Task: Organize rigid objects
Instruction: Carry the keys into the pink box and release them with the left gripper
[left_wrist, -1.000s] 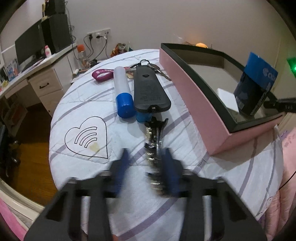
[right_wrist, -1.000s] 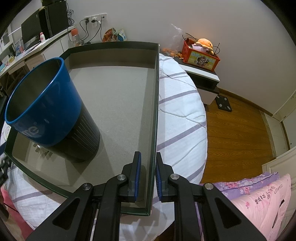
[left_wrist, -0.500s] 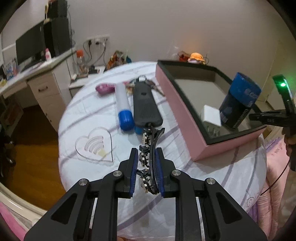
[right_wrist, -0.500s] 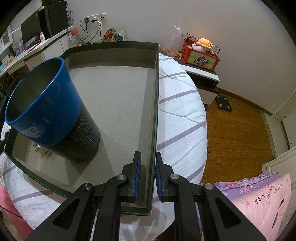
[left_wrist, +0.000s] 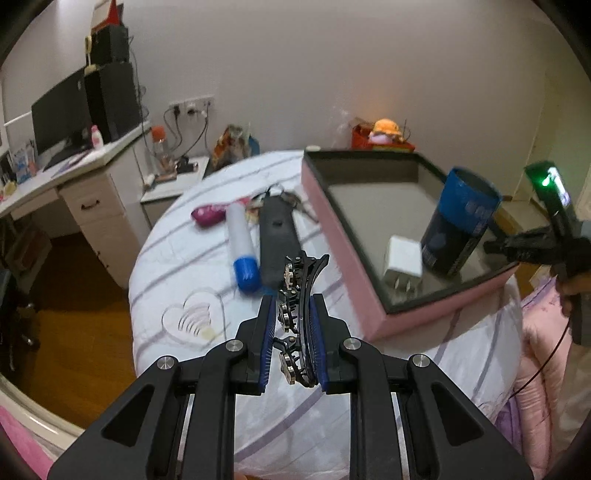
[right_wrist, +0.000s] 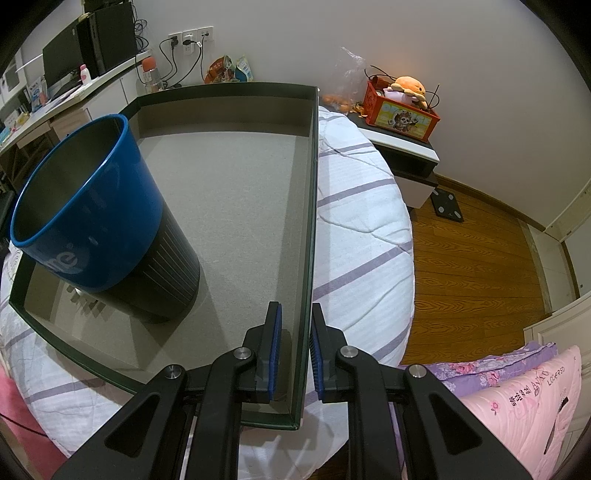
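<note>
left gripper (left_wrist: 292, 338) is clamped on the hair clip (left_wrist: 297, 317), blue pads pressing its two sides, and the clip rides above the bedspread (left_wrist: 173, 251) with its long axis running forward along the fingers, tip pointing up and slightly right. the pink box (left_wrist: 343, 258) lies ahead and to the right of that claw, open side up, its near long wall between clip and interior, so my read is the carry has to go right and over that wall. already inside sit the blue cup (left_wrist: 458, 221) and the white charger (left_wrist: 402, 258), both near the close end, with bare floor further back. right gripper (right_wrist: 295, 354) is pinched onto the box's far wall, one pad inside, one outside, steadying it. still on the bed, left of the box: the black remote (left_wrist: 277, 236), the white tube (left_wrist: 242, 243), a magenta item (left_wrist: 207, 214) and keys (left_wrist: 291, 199) behind the remote. the left view is motion-blurred, the keys barely readable, and the clip's rear end is hidden between the pads.
</note>
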